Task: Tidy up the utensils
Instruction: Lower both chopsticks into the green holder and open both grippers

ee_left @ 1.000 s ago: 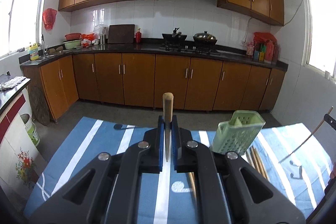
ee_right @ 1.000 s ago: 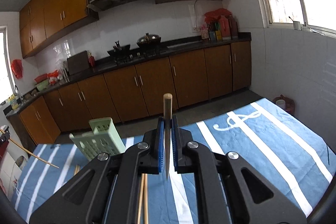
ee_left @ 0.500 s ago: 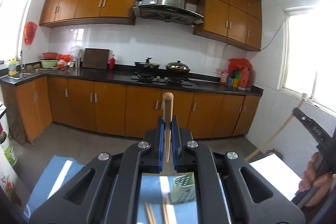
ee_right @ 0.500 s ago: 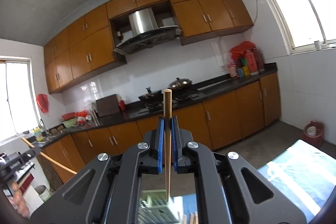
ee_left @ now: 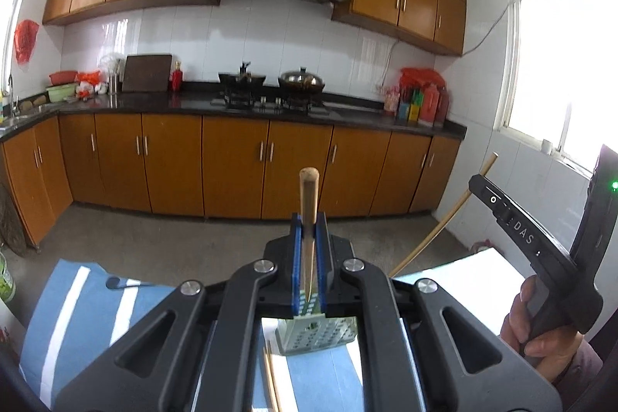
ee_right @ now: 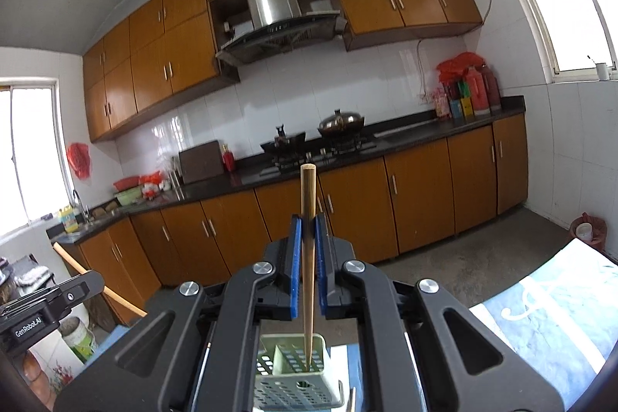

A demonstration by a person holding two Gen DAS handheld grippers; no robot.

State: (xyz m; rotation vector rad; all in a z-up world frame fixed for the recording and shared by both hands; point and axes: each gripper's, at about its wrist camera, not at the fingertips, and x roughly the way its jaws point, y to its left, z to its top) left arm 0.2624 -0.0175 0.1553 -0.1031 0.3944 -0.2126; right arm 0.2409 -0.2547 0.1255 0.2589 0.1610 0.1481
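My left gripper [ee_left: 308,224] is shut on a wooden chopstick [ee_left: 308,215] held upright; its thin tip ends just above the pale green perforated utensil holder [ee_left: 316,334]. My right gripper [ee_right: 308,228] is shut on another wooden chopstick [ee_right: 308,257], also upright, and its lower tip sits inside a compartment of the green holder [ee_right: 297,377]. The right gripper and its chopstick [ee_left: 444,219] show at the right of the left wrist view. The left gripper's chopstick [ee_right: 96,280] shows at the left of the right wrist view.
A blue and white striped cloth [ee_left: 89,300] covers the table. Loose chopsticks [ee_left: 270,381] lie on it beside the holder, and a dark spoon [ee_left: 119,282] lies at the far left. Kitchen cabinets and a stove counter [ee_left: 270,103] stand behind.
Both grippers have tilted down slightly toward the table since the last frame. The green holder has come back into view below both, and the right chopstick's tip now sits in it.
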